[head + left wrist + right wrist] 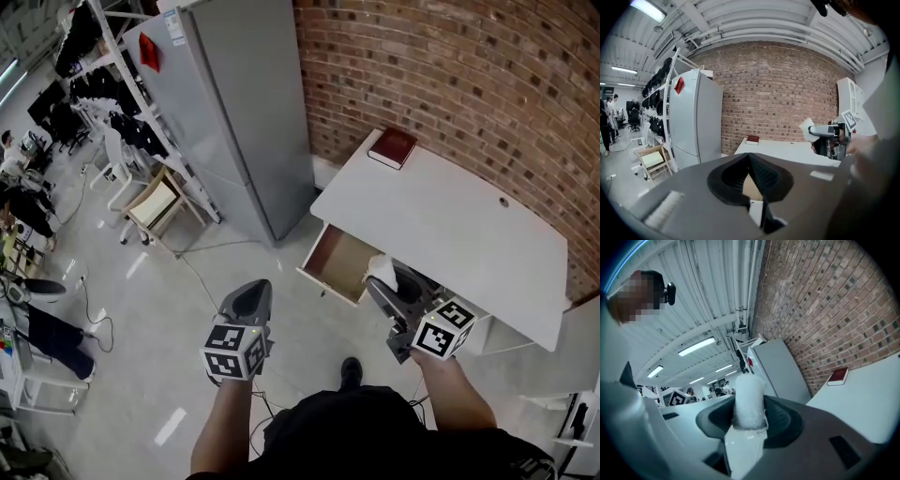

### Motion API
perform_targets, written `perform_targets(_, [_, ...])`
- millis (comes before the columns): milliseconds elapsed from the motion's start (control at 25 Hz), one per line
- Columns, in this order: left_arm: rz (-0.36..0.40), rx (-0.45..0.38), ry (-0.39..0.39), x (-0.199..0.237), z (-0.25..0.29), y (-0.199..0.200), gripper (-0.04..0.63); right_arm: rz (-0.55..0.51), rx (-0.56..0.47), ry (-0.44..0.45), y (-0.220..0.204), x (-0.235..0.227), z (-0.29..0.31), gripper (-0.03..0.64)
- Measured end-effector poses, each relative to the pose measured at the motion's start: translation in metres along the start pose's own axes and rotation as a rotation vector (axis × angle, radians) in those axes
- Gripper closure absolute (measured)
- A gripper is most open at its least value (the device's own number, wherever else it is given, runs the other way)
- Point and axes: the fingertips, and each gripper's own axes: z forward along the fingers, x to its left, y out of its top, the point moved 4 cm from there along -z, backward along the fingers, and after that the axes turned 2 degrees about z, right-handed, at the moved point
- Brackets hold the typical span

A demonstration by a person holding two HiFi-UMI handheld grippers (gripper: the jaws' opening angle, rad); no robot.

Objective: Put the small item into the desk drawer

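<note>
A small white fluffy item sits clamped between the jaws of my right gripper; in the head view that white item hangs over the front of the open wooden drawer of the white desk. My right gripper is held just in front of the desk's near edge. My left gripper hovers over the floor to the left of the drawer, jaws shut with nothing in them. From the left gripper view, the right gripper with the white item shows at the right, and the left gripper points towards the desk.
A dark red book lies on the desk's far left corner, against the brick wall. A tall grey fridge stands left of the desk. A wooden chair and cables are on the floor at the left.
</note>
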Motion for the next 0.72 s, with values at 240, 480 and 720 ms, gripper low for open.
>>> perform_targets(240, [0.015,0.019,0.007,-0.005,0.05,0.016,0.584,0.018,0.002,0.018,0.013,-0.048,0.013,0.457])
perform_targets(480, [0.011,0.038,-0.023,-0.014,0.092,0.015,0.584,0.039,0.036,0.016,0.014,-0.082,0.022,0.457])
perform_targets(720, [-0.019,0.038,-0.055,0.013,0.126,0.015,0.584,0.039,0.077,-0.02,0.01,-0.098,0.048,0.457])
